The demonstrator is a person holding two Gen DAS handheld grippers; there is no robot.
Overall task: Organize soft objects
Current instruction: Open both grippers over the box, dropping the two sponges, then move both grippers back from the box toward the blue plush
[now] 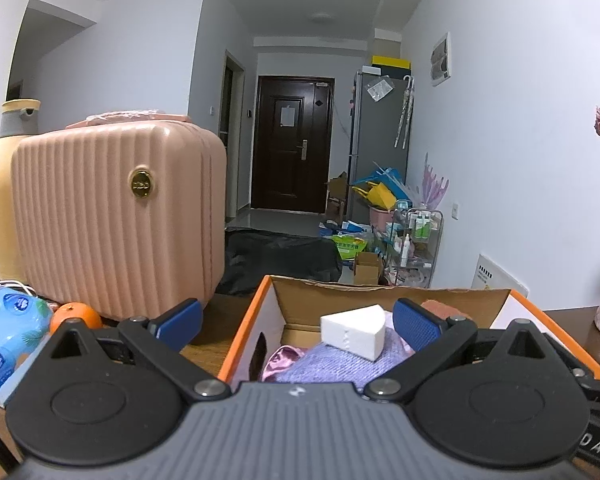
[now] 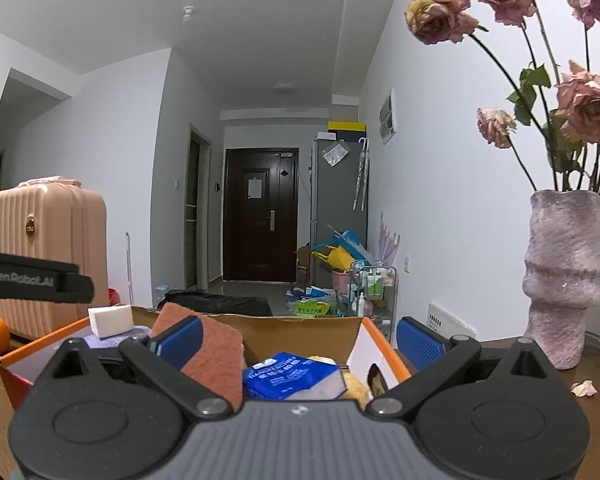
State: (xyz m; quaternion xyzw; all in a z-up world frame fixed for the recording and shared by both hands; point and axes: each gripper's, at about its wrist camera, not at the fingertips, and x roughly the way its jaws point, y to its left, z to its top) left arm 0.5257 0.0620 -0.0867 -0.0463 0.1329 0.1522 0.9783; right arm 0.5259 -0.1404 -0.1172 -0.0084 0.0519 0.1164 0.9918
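Soft objects, white foam block (image 1: 354, 330), purple cloth (image 1: 332, 366), red sponge (image 2: 208, 356), lie inside the cardboard box (image 1: 384, 300) on the surface. Both left tongs (image 1: 298, 322) and right tongs (image 2: 298, 338) stand fully open, empty. Items appear light, compressible; grip mid-body, gently.

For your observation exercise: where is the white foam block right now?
The white foam block lies inside the cardboard box, on the purple cloth, between the open left gripper's fingers.
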